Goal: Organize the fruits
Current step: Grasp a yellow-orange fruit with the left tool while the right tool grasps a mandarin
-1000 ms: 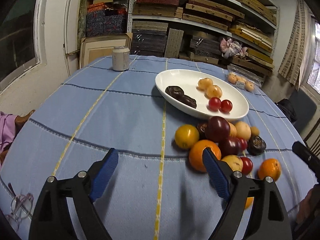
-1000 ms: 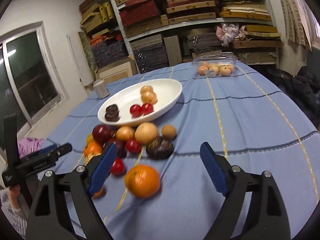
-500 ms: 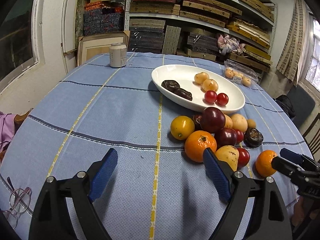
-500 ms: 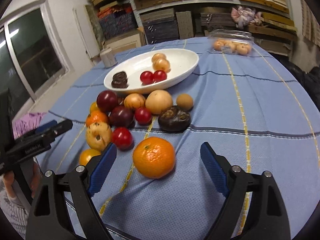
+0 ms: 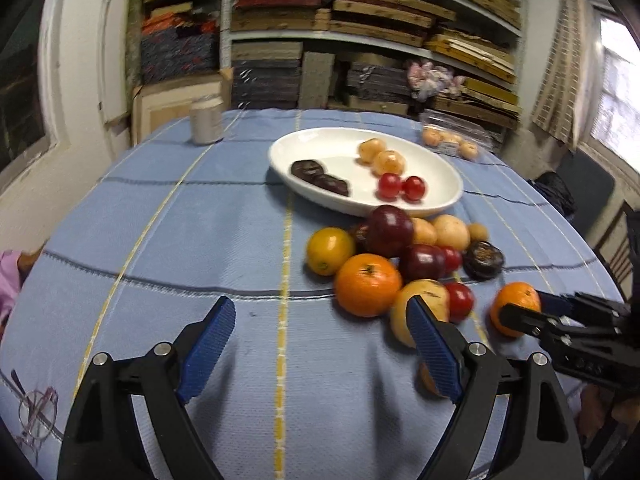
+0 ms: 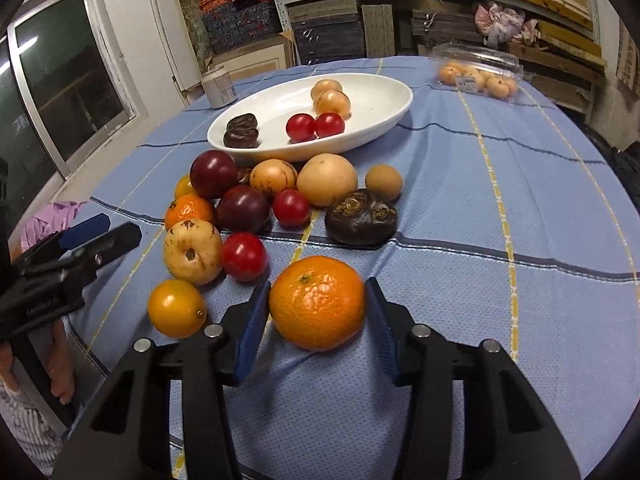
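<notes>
Right gripper (image 6: 316,312) closing around orange (image 6: 318,302)

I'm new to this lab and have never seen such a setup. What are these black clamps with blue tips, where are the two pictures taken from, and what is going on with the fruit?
There is no robot: a person holds one two-finger clamp in each hand, and a wide-angle camera on each clamp looks along its fingers.

From the left clamp's camera, the left gripper hangs open over the blue tablecloth, holding nothing.

From the right clamp's camera, the right gripper is closing around an orange mandarin; its blue pads sit at the fruit's sides.

Beyond lies a pile of loose fruit, then a white oval dish already holding two red tomatoes, two tan fruits and two dark ones. A can and a clear fruit box stand at the back.
</notes>
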`<state>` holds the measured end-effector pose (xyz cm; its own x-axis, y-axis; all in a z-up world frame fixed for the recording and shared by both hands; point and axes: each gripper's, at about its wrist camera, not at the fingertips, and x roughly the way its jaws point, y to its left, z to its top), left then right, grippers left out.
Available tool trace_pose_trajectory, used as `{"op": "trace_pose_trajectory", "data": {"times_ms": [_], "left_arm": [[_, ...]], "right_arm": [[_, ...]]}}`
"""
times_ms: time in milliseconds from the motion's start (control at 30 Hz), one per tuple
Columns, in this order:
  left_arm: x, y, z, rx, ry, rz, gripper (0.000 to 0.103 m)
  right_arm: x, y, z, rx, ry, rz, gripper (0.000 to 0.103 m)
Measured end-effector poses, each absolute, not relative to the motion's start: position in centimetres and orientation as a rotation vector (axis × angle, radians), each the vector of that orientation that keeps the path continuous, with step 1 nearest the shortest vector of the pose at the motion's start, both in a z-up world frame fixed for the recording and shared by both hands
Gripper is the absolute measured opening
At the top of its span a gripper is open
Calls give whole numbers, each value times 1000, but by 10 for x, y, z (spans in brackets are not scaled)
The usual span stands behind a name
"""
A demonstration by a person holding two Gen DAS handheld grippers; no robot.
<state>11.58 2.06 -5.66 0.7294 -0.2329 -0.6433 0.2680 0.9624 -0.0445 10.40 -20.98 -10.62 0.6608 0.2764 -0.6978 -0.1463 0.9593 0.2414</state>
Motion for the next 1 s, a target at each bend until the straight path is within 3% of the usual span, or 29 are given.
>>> {"op": "trace_pose_trajectory", "data": {"times_ms": [333, 500, 733, 1000], "left_arm": [[91, -12, -53, 144, 651, -505, 88], [101, -24, -63, 164, 727, -549, 88], [114, -35, -80, 183, 829, -576, 62], [115, -42, -86, 204, 864, -592, 60]], "right_arm": [[106, -233, -108, 292, 811, 219, 47], [106, -232, -108, 290, 814, 219, 47], [108, -230, -110, 280, 832, 231, 48], [109, -228, -111, 278, 837, 234, 48]]}}
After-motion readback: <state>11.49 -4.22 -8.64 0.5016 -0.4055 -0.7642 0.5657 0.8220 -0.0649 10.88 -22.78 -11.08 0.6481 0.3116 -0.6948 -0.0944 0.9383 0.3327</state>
